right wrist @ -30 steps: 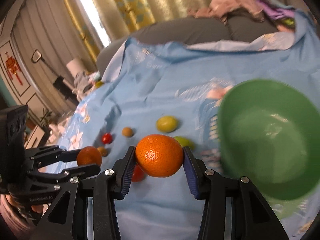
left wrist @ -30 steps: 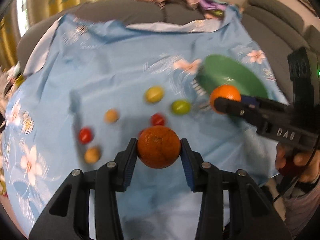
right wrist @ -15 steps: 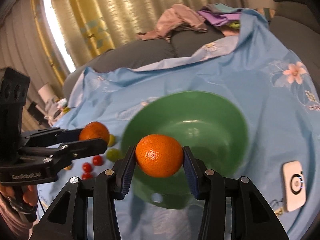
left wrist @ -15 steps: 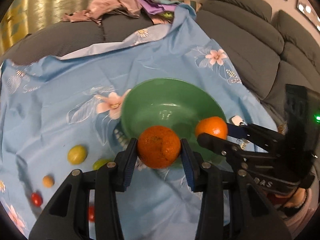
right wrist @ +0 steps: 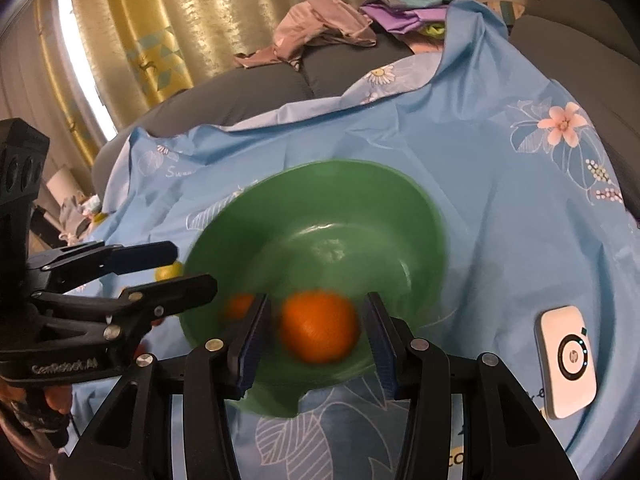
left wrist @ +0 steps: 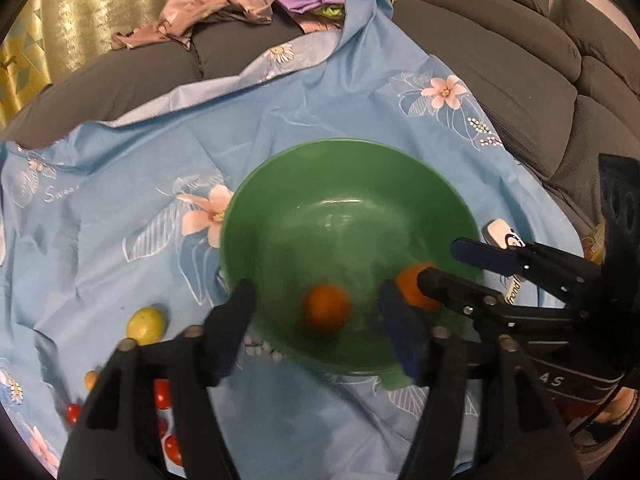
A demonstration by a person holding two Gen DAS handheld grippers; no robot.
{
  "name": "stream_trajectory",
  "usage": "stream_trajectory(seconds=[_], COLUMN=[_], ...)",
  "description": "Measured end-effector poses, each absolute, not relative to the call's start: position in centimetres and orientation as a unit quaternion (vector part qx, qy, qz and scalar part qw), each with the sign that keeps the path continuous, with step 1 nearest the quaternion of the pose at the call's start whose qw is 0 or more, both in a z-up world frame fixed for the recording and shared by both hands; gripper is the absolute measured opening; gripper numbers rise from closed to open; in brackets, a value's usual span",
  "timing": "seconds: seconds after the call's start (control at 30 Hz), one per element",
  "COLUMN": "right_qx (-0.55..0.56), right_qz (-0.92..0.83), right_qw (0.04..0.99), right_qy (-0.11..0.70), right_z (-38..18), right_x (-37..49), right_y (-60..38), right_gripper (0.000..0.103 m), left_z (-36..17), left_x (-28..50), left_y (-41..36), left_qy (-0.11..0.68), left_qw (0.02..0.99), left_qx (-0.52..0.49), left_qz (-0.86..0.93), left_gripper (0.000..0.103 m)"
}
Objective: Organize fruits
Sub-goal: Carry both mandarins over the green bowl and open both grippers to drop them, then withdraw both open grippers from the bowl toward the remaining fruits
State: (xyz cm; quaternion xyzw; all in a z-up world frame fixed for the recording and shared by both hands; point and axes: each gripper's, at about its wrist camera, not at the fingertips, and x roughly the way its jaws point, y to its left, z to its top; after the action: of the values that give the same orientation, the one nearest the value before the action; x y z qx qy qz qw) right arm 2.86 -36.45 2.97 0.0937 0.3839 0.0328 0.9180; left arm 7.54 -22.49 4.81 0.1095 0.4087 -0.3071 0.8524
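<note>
A green bowl (left wrist: pixel 348 184) (right wrist: pixel 400 208) sits on the blue flowered cloth. My left gripper (left wrist: pixel 316 312) is open over the bowl's near rim, and a blurred orange (left wrist: pixel 327 308) lies free between its spread fingers, inside the bowl. My right gripper (right wrist: pixel 316 332) is open too, with a second blurred orange (right wrist: pixel 318 332) loose between its fingers in the bowl. That orange also shows in the left wrist view (left wrist: pixel 412 290). The left gripper's orange shows in the right wrist view (right wrist: pixel 238 305).
A yellow-green fruit (left wrist: pixel 145 323), a small orange fruit (left wrist: pixel 91 379) and several small red fruits (left wrist: pixel 162 394) lie on the cloth left of the bowl. A white device (right wrist: pixel 566 364) lies right of the bowl. Grey sofa cushions (left wrist: pixel 520 60) and piled clothes (left wrist: pixel 216 12) stand behind.
Both grippers have opened and let go of their oranges, which now lie loose in the bowl. Both moved closer over the bowl's near rim.
</note>
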Motion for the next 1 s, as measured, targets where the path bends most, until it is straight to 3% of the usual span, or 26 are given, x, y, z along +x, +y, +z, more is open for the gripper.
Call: stream_trajectory(seconds=[0.23,0.4,0.53,1.0], right_qx=[0.085,0.087,0.085,0.057], right_qz=[0.031,0.049,0.073,0.14], right_qw=[0.922,0.924,0.922,0.911], right_qy=[0.376,0.37,0.372,0.383], right_z=[4.4,5.3,5.5,6.3], right_x=[2.1,0.6,-0.5,-2.5], right_y=[-35.8,-34.5,-33.1,-26.8], right_gripper=[0.051,0.051,0.051,0.051], left_z=[6.2,6.7,6.5,6.5], left_x=[5.8,3.8,2.1,-1.8], left_y=[-20.9,-18.7,-16.5,-9.5], left_qy=[0.386,0.38,0.388,0.395], left_qw=[0.872,0.884,0.889,0.901], left_qx=[0.121,0.13,0.129,0.092], left_qz=[-0.275,-0.237,-0.208,-0.153], left_gripper=[0.087,0.088,0.098,0.101])
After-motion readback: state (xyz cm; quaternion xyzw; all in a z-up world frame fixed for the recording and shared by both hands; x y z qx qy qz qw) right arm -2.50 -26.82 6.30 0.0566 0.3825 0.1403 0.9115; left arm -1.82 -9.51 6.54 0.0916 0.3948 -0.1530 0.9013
